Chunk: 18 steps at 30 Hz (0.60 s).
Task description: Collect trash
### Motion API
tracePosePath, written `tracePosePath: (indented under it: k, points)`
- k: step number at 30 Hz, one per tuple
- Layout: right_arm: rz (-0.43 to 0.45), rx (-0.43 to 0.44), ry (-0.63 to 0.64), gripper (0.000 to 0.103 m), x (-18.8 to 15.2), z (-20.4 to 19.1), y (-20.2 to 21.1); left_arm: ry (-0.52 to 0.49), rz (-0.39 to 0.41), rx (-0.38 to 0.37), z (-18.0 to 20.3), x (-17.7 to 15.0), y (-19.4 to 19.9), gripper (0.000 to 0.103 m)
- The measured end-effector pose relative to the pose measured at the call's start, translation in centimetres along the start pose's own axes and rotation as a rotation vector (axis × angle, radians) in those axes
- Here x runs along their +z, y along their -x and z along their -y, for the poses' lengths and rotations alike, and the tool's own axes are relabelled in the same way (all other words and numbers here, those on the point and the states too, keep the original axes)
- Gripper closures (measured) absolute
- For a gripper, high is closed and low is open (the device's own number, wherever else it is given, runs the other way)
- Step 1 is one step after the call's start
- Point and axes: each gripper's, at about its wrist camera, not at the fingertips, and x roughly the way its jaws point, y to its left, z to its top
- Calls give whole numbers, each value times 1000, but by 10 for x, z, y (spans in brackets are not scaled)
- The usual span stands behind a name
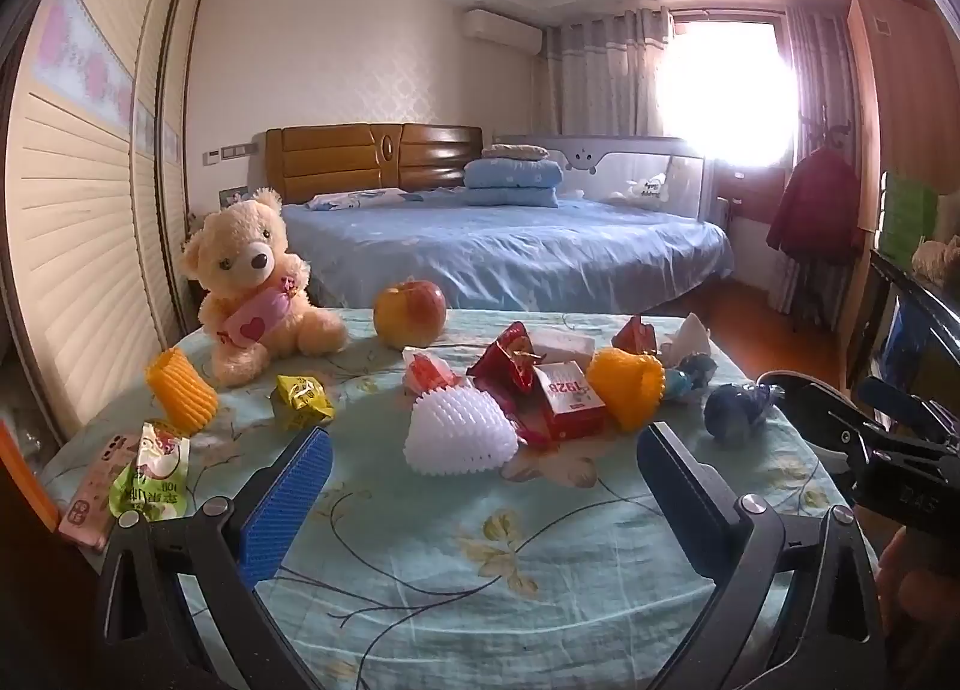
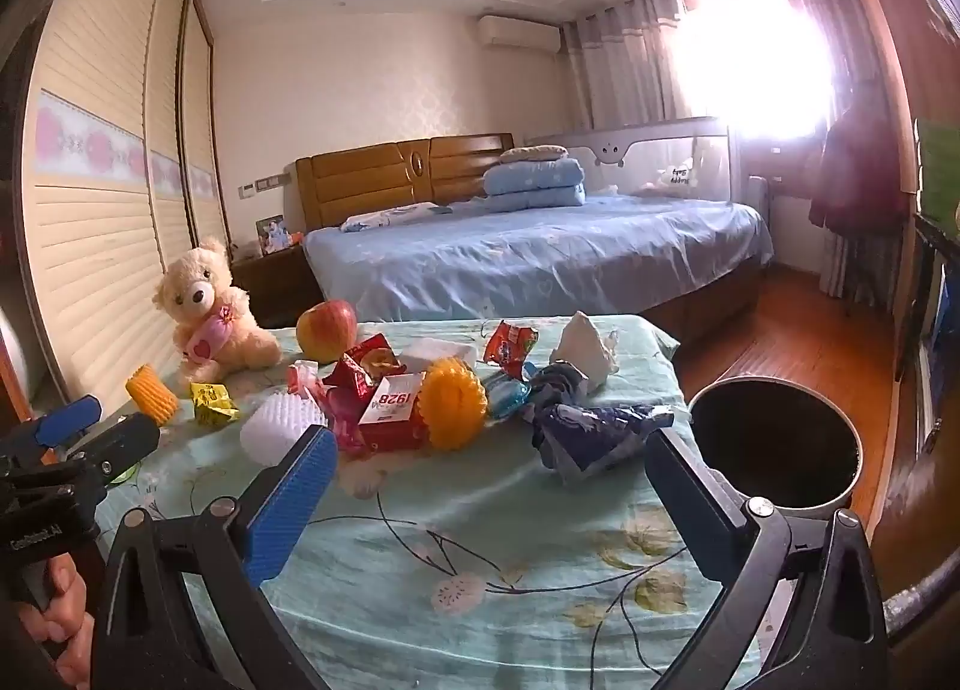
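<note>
A cream plush teddy bear (image 1: 255,282) and red-yellow apple (image 1: 410,313) sit behind the litter. The crumpled blue foil wrapper (image 2: 591,432) lies lengthwise, seemingly pointing toward the round black bin (image 2: 774,444). Left gripper (image 1: 483,483) and right gripper (image 2: 489,477) hover spread wide, empty.

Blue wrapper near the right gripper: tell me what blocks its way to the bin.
Nothing visible does. The blue wrapper lies on bare tablecloth ahead of the open right gripper, and the bin stands open beside the table's right edge.
</note>
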Motion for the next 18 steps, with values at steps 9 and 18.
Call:
tracePosePath:
  k: [9,18]
  points:
    - [33,13,8,0,2,-4,5,-5,24,6,-1,-1,4,1]
    - [20,17,6,0,2,-5,5,-2,22,3,-1,-1,4,1]
